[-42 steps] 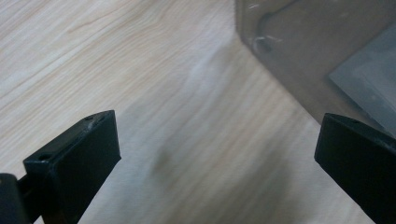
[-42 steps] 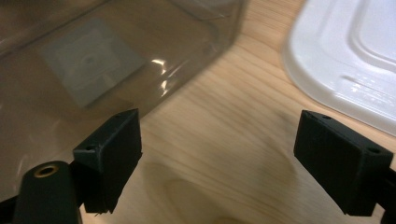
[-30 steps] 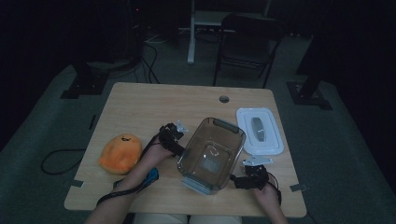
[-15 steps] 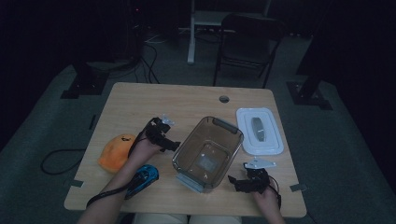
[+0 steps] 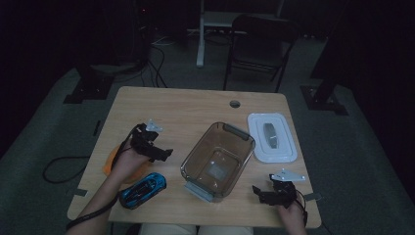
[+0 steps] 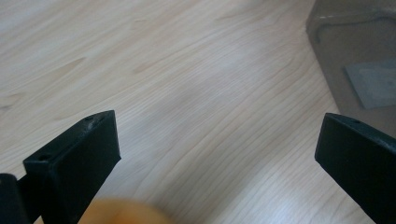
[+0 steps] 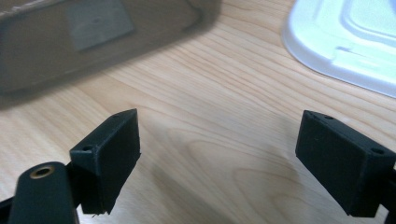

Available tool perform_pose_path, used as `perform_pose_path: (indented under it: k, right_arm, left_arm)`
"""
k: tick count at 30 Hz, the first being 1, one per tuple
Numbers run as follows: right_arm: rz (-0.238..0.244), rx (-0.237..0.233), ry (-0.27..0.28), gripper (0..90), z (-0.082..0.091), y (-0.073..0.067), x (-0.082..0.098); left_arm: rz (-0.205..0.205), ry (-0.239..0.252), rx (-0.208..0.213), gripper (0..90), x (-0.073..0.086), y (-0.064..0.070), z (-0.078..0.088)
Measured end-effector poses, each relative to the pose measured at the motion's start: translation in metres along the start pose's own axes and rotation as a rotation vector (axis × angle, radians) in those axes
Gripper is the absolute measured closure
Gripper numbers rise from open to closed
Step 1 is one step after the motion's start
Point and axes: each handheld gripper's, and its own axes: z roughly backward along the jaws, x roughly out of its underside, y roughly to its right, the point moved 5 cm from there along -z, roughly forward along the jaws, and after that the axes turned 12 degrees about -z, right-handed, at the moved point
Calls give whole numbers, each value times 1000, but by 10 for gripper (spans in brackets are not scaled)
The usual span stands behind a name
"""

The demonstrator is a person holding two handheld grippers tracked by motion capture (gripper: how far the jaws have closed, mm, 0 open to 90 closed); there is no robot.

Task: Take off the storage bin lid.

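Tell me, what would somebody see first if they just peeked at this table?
Probably the big clear container in the middle of the wooden table, empty inside, with its white lid lying beside it at the right. Next, the shiny blue toy car near the front edge, and the orange thing under the left gripper. Both it and the right gripper are open.

L gripper [image 5: 164, 152] sits at 9 o'clock, jaws wide apart, pointing toward 3, forearm coming up from 7. R gripper [image 5: 257, 191] (low, near 5 o'clock) also gapes, aimed toward 9.
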Motion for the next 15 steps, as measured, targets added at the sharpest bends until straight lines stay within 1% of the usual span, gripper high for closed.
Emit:
perform_pose_path:
  k: [2,4,5,6,7,8,9,10,13,15]
  right_arm:
    - [-7,1,5,136,1,3,0]
    - [-18,1,6,136,2,5,1]
    - [-17,6,6,135,2,6,1]
    - [-23,1,6,136,3,6,1]
    - [-26,-5,7,136,3,6,1]
    - [-21,-2,10,136,4,6,0]
    - [-21,-2,10,136,4,6,0]
    - [-16,7,9,135,4,7,0]
    - [-23,18,12,136,5,9,1]
    - [-27,21,7,135,5,11,2]
  left_arm:
    - [14,8,-7,6,4,-4,7]
    - [26,17,-25,6,10,-10,16]
    - [30,16,-38,6,13,-12,20]
    - [35,6,-55,6,17,-14,23]
    - [43,-2,-63,6,20,-16,25]
    - [53,-3,-66,6,24,-18,28]
    - [53,-3,-66,6,24,-18,28]
    - [62,-5,-74,6,31,-21,33]
    - [93,-10,-85,6,44,-25,39]
    - [103,-13,-72,6,54,-27,43]
